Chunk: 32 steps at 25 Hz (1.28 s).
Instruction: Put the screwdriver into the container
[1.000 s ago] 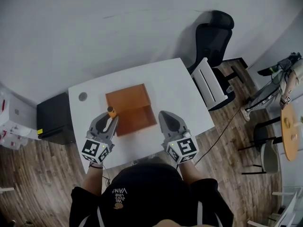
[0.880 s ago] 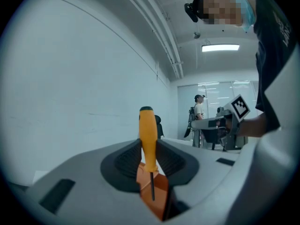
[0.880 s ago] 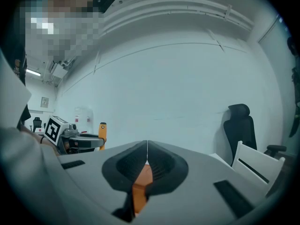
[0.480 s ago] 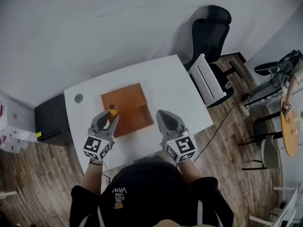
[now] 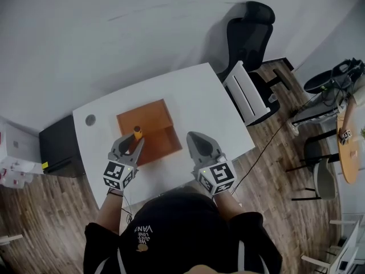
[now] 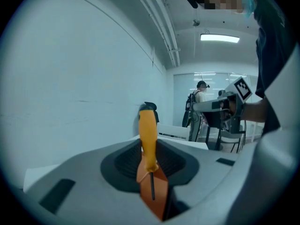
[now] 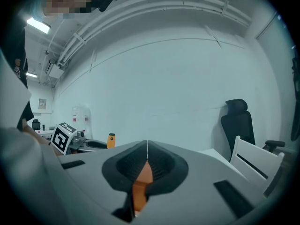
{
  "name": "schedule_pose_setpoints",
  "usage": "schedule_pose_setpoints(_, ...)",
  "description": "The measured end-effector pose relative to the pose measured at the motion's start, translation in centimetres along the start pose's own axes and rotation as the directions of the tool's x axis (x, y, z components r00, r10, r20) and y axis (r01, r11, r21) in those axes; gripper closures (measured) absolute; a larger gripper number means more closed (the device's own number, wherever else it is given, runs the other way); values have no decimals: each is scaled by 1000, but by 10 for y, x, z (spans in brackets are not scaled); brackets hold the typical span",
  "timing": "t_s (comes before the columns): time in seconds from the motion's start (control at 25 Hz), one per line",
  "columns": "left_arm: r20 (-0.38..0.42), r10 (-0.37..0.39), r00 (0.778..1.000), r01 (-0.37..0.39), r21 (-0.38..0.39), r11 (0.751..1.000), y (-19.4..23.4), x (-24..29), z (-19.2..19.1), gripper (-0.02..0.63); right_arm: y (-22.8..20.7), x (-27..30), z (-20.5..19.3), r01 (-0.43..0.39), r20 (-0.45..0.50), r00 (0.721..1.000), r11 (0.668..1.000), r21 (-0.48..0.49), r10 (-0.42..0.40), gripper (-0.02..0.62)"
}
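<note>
The white print on the person's black cap [image 5: 146, 236] is too small to read, the left gripper [image 5: 132, 144] has its jaws clamped on the screwdriver [image 6: 148, 142], upright with handle up and shaft down, above the near edge of the orange container [image 5: 147, 117] on the white bench [image 5: 201, 91], and the right gripper [image 5: 197, 139] has its jaws closed, empty.

Head view looks steeply down; both gripper views skim the container [image 5: 154, 119].
</note>
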State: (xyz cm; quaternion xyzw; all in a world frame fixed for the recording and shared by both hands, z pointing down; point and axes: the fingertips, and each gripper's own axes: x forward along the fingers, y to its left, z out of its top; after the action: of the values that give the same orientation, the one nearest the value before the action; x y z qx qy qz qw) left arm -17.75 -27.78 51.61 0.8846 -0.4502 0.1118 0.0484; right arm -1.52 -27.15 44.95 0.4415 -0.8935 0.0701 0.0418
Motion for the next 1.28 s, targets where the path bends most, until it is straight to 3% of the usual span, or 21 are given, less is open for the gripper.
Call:
schedule_pose_setpoints(0.72,-192,-61,980,62,0,998,-12,32,-59,505,-14,0,-10,6,-13,1000,999,32,-6,583)
schedule_pose_setpoints(1.28,-340,-110,934,114,-9,993,-15,46,-100,505,-15,3,-14,1,-20,1000,999,40,0,583)
